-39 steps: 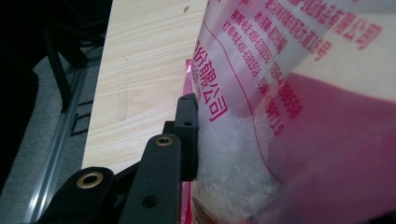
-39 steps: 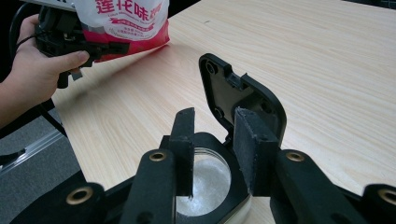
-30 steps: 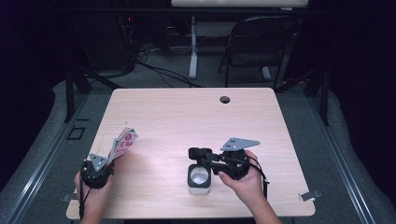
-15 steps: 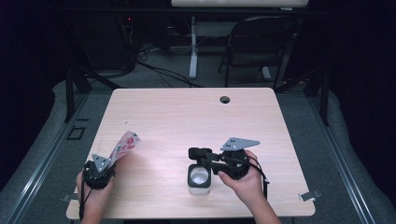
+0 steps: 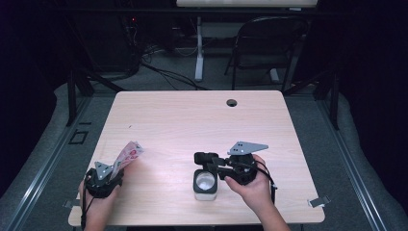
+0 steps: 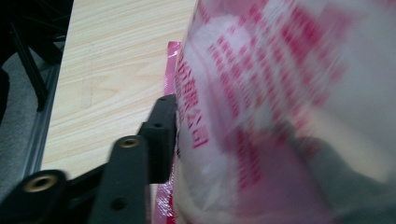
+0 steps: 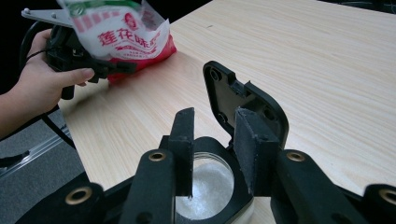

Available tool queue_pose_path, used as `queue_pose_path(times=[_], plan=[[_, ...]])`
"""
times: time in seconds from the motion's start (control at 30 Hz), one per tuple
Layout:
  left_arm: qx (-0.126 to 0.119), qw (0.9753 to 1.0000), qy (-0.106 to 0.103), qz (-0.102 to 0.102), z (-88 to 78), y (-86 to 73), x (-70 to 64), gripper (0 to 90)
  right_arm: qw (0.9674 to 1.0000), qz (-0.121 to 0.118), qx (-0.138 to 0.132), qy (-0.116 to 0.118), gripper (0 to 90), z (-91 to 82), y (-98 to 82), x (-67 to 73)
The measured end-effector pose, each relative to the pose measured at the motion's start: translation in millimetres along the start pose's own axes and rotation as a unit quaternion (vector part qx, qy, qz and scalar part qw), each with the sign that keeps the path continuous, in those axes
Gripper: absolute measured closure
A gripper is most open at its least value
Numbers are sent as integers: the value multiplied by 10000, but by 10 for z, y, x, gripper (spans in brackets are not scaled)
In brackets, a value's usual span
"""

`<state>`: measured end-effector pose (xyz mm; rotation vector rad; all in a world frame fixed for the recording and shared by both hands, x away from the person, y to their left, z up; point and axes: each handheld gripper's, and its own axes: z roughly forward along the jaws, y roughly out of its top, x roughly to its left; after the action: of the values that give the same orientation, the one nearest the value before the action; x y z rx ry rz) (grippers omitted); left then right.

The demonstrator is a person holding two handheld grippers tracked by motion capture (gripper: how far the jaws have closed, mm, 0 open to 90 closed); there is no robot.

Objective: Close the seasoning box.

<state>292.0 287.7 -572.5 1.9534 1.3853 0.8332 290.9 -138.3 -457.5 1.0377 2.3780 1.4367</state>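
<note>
Resting at the near left of the worktop (image 5: pixel 192 120), the red-printed pouch (image 5: pixel 127 155) of white powder leans up between the jaws of the left tool (image 5: pixel 113 169), which have just been opening; whether the pads still press it cannot be told. Judged light, limp and slippery, it is best pinched at its flat top edge, mouth kept high. Near centre, the small jar (image 5: pixel 205 185), hinged lid (image 7: pixel 233 93) raised, holds white granules (image 7: pixel 205 186) and looks rigid; the right tool (image 7: pixel 212 140) stands parted over its mouth.
</note>
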Motion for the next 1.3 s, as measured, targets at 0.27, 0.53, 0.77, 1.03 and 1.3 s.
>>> queue_pose_path(times=[0.27, 0.53, 0.77, 1.03, 1.3], plan=[[-209, 9992, -221, 258, -13, 29, -66, 350, 10000, 32, -12, -14, 684, -34, -1, -24], [-313, 9979, -498, 279, -100, 63, -121, 292, 10000, 57, -68, -33, 668, -56, 4, -28], [-288, 9944, -783, 651, -160, 101, -357, 293, 9999, 56, -117, -43, 601, -112, 31, -39], [-299, 9898, -1041, 922, -166, 113, -515, 296, 9996, 128, -178, -178, 561, -156, 42, -115], [-199, 9884, -1109, 1015, -140, 65, -603, 298, 9995, 193, 72, -255, 492, -16, 17, -214]])
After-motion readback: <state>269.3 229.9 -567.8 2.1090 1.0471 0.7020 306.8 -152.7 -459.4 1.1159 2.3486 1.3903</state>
